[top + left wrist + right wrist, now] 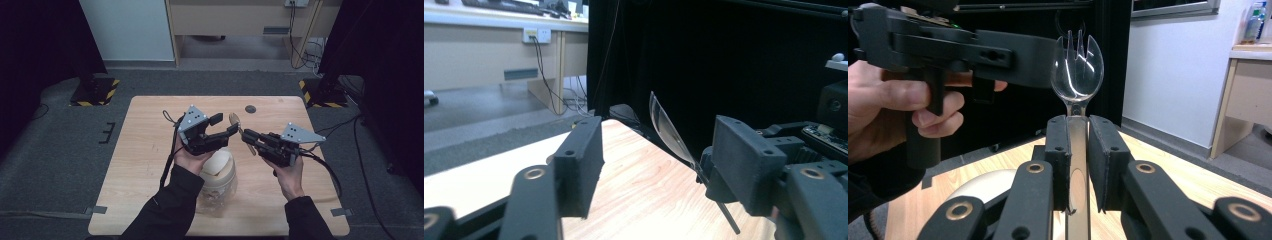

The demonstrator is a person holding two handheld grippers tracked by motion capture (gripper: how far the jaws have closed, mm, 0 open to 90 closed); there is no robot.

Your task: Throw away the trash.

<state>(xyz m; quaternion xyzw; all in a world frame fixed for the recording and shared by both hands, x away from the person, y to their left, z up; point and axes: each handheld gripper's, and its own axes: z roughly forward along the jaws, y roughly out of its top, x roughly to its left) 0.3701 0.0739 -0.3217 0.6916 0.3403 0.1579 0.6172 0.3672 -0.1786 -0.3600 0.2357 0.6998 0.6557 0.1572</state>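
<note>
1. A wooden table [150, 150] lies below both hand-held grippers, which meet in the air over its middle.
2. A clear jar [216, 192] with a pale lid [218, 163] stands on the table, directly under the left hand [187, 159] and just to the left of the right gripper.
3. The left gripper [226, 123] points toward the right gripper. Its jaws stand apart with nothing pressed between them. In the left gripper view the gap between the two black jaws is wide, and the spork sits at the inner face of one jaw; whether they touch cannot be told.
4. The right gripper [246, 136] points toward the left gripper. Its jaws are clamped together on the handle of a clear plastic spork [1077, 67].
5. The spork runs lengthwise along the right gripper's jaws and sticks out past their tips, tines farthest from that hand. Its head [234, 119] lies just beyond the left gripper's fingertips, so the left gripper is the free one nearest to it.
6. Judged from this, a hand-over would need the left jaws to straddle the spork across its long axis before closing.
</note>
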